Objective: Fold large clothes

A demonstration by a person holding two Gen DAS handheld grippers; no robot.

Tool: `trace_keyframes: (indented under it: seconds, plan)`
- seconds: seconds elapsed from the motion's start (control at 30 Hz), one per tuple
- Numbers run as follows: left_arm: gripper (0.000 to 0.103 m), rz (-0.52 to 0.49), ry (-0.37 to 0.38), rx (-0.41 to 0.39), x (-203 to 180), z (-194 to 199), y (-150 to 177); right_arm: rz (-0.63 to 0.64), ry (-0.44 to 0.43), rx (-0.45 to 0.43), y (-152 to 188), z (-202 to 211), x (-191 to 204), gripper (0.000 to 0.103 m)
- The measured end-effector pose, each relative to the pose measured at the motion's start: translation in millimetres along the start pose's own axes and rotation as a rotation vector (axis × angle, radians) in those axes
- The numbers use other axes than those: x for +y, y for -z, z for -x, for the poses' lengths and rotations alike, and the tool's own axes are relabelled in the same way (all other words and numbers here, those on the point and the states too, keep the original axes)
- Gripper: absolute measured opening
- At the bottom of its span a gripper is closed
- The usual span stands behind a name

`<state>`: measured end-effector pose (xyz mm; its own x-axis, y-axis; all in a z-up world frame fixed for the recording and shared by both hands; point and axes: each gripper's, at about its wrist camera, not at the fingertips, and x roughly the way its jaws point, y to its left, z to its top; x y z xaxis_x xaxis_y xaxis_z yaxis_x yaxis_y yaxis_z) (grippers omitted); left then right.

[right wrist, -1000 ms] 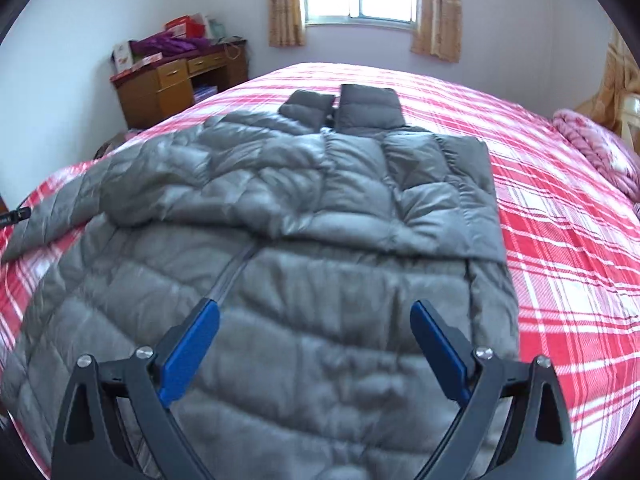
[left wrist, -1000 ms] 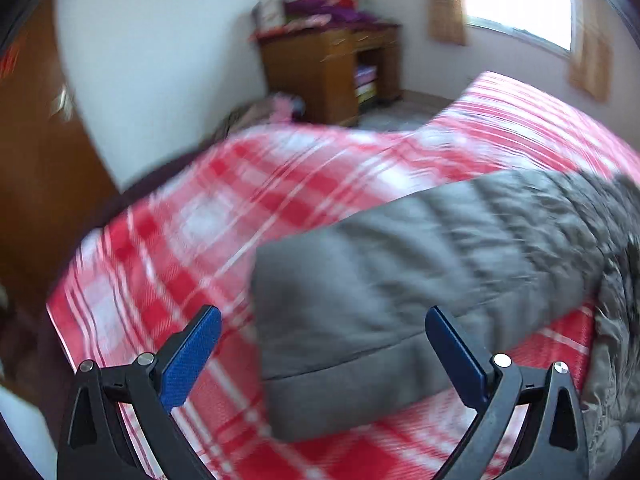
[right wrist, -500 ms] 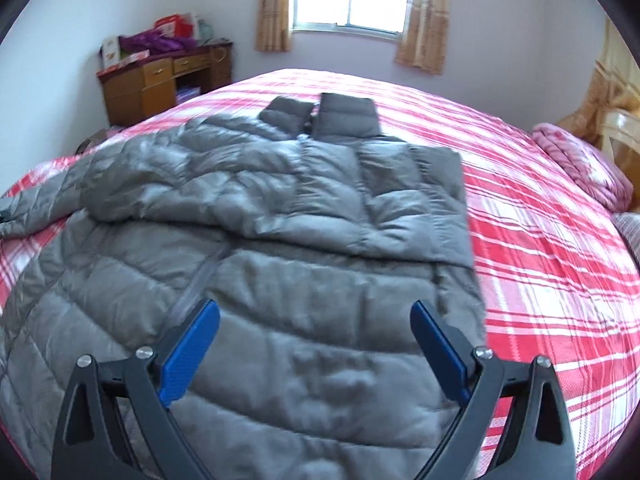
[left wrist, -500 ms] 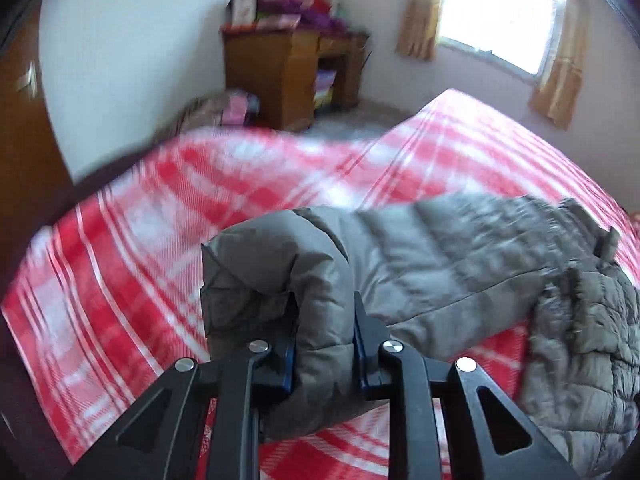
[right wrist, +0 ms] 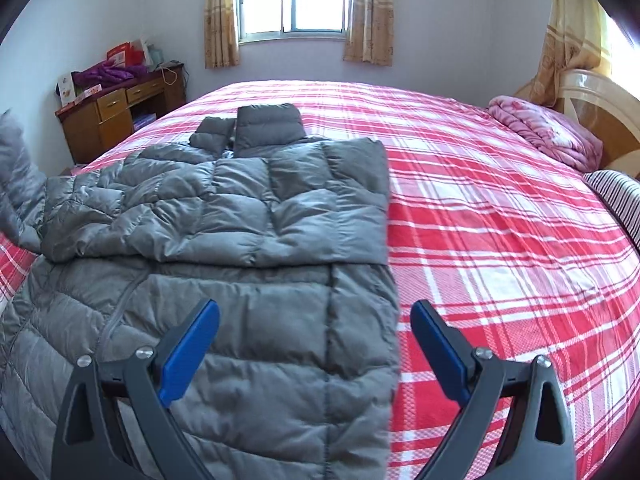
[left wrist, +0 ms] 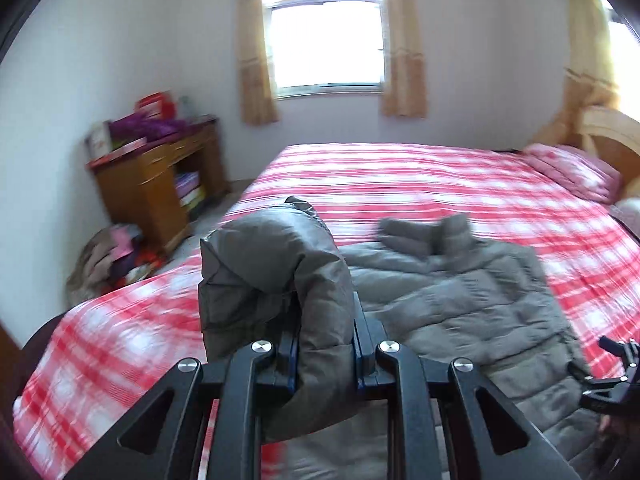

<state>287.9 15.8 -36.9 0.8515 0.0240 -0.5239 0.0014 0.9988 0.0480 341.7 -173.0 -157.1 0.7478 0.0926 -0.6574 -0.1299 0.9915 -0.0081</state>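
A grey quilted down jacket [right wrist: 240,216] lies spread on the red plaid bed [right wrist: 500,240], collar toward the window, its right sleeve folded across the chest. My left gripper [left wrist: 325,354] is shut on the cuff of the left sleeve [left wrist: 280,272], held up above the bed's left side with the jacket body [left wrist: 460,300] lying to its right. In the right wrist view that raised sleeve [right wrist: 16,184] shows blurred at the left edge. My right gripper [right wrist: 316,348] hovers open over the jacket's lower right hem, with nothing between its blue pads.
A wooden desk [right wrist: 116,116] with clothes and boxes on top stands against the left wall. A heap of clothes [left wrist: 112,256] lies on the floor beside it. A pink quilt [right wrist: 548,136] and striped pillow [right wrist: 616,200] sit by the headboard [right wrist: 600,112] on the right.
My left gripper closed on the sleeve cuff, then lifted it and swung right toward the jacket body. My right gripper drifted a little to the right over the hem, still open.
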Motion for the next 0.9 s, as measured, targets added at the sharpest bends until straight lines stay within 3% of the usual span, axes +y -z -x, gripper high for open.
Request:
trace_keyframes:
  seconds: [0.1, 0.17, 0.2, 0.23, 0.3, 0.37, 0.6, 0.7, 0.9]
  plan:
    - [0.025, -0.058, 0.074, 0.003, -51.2, -11.4, -4.8, -0.022, 0.0, 0.008, 4.4, -4.2, -10.3, 0.098]
    - [0.056, -0.102, 0.084, 0.003, -81.8, -15.4, -6.9, -0.043, 0.001, 0.02, 7.2, -8.4, -17.2, 0.098]
    - [0.082, -0.122, 0.071, -0.006, -95.0, -17.8, -5.7, -0.051, 0.002, 0.025, 8.6, -9.9, -20.2, 0.098]
    - [0.087, -0.13, 0.064, -0.022, -100.5, -15.2, -3.5, -0.059, 0.002, 0.03, 10.1, -11.5, -23.0, 0.098]
    - [0.087, -0.161, 0.044, -0.06, -110.0, -13.2, 0.8, -0.067, 0.001, 0.036, 12.6, -13.2, -27.2, 0.098]
    - [0.088, -0.161, 0.05, -0.045, -103.5, -16.0, 4.8, -0.066, 0.001, 0.04, 14.5, -13.3, -30.9, 0.098]
    - [0.089, -0.069, -0.088, 0.011, -26.6, -40.6, 26.2, -0.047, -0.019, 0.04, 6.0, -6.8, -29.6, 0.098]
    - [0.089, -0.025, -0.132, 0.063, 4.2, -58.7, 39.5, -0.034, -0.085, 0.045, -9.5, -5.2, -13.5, 0.098]
    - [0.089, 0.023, -0.138, 0.144, 21.9, -84.1, 66.2, 0.043, -0.233, 0.045, -45.3, -11.2, 42.3, 0.098]
